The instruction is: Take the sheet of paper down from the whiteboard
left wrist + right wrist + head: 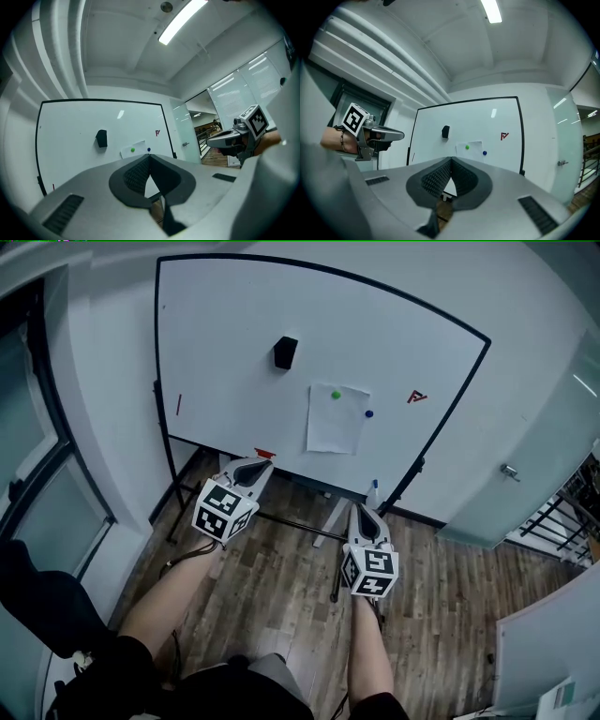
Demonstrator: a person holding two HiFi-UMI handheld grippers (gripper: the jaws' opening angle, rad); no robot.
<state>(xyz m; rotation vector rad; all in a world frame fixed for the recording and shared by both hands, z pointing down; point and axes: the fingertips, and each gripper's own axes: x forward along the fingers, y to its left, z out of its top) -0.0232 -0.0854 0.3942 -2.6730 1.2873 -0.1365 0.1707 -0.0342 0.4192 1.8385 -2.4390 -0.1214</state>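
The thin white paper sheet (pixel 336 427) hangs centre-frame on the black-framed whiteboard (pixel 225 352). It looks light and floppy, probably best pinched at a free lower corner. The left hand-held gripper (pixel 262 461) and the right hand-held gripper (pixel 362 511) are closed, empty.

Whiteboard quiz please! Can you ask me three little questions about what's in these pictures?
1. True or false: the sheet of paper hangs on the whiteboard.
2. Which magnet sits near the paper's top edge? A red, B green, C yellow.
3. Fill in: the left gripper and the right gripper both have jaws that are ____.
Key: 1 true; 2 B, the green magnet; 3 shut.
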